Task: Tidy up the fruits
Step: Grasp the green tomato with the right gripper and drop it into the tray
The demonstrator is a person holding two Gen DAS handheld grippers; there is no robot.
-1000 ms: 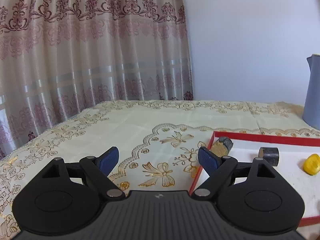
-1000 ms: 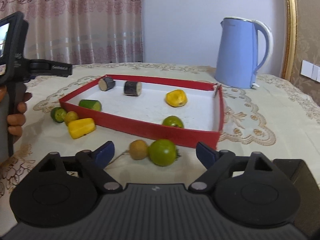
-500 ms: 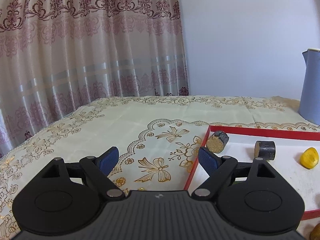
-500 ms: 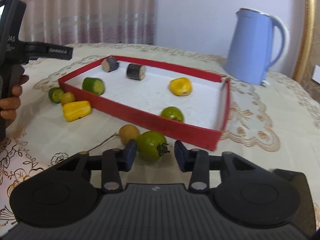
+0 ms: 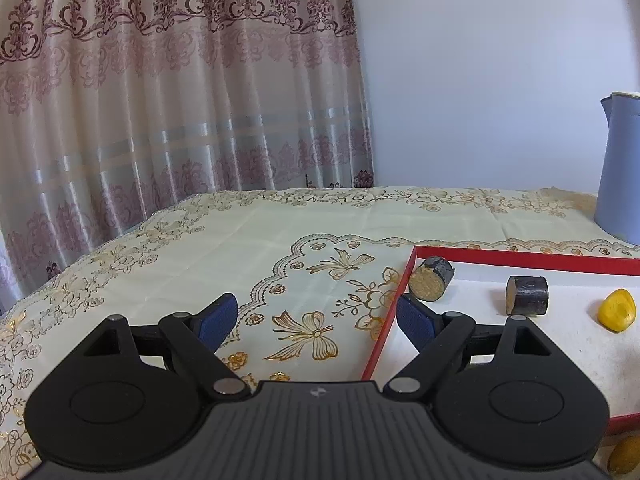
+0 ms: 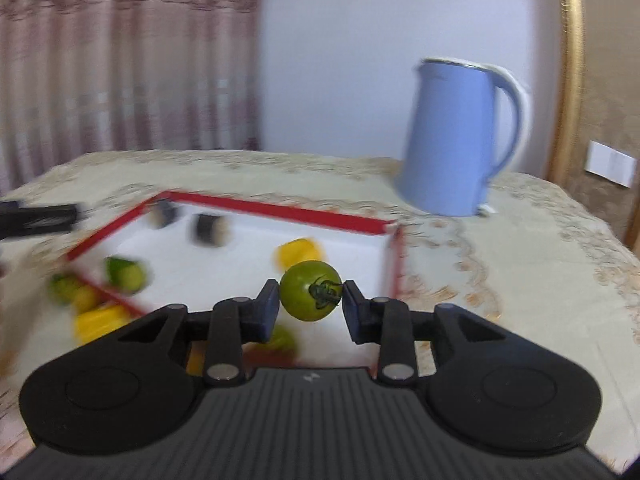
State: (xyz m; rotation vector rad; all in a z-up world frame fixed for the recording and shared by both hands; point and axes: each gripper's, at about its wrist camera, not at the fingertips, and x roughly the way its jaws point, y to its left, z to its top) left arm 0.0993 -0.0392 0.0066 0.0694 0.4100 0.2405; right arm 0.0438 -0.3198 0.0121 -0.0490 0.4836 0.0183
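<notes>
Right wrist view: fingers (image 6: 309, 309) pinch green tomato (image 6: 310, 296) above cream embroidered tablecloth (image 6: 500, 248); left fingers (image 5: 316, 318) spread.

Your left gripper (image 5: 316, 314) hangs open over the cloth (image 5: 280, 248) beside the red tray (image 5: 386, 326), which holds two dark chunks (image 5: 434, 282) and a yellow piece (image 5: 617, 310)

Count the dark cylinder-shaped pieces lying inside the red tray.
2. One dark piece lies in the red tray's far left corner; the other dark piece lies just right of it. Others may be hidden.
</notes>
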